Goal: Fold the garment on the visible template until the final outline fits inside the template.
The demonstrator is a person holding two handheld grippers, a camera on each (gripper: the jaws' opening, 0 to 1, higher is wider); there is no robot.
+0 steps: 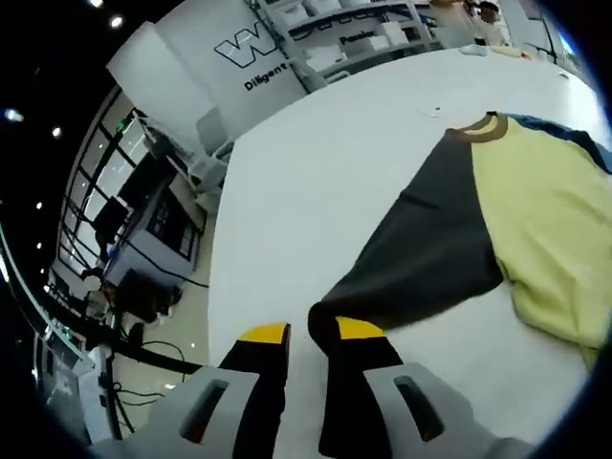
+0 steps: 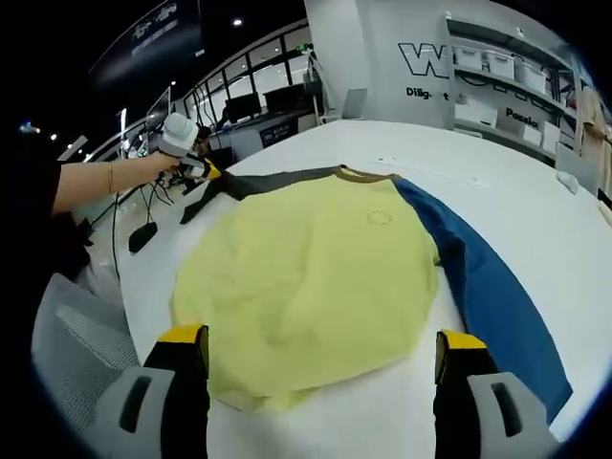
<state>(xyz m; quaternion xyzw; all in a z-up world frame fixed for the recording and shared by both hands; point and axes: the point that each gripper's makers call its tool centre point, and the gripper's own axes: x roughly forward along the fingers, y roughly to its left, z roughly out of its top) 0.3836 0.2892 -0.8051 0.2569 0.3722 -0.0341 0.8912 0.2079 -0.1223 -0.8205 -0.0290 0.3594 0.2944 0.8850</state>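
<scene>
Left hand-held gripper (image 1: 312,332) pinches the garment's (image 2: 316,277) dark grey sleeve cuff (image 1: 322,314); right hand-held gripper (image 2: 323,354) I see wide open, over the yellow hem. Soft garment lies flat on white desk (image 1: 316,182).

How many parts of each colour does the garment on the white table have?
Yellow body: 1
Dark grey sleeve: 1
Blue sleeve: 1
Brown collar: 1
Total: 4 colour parts on 1 garment, lying on the table.
</scene>
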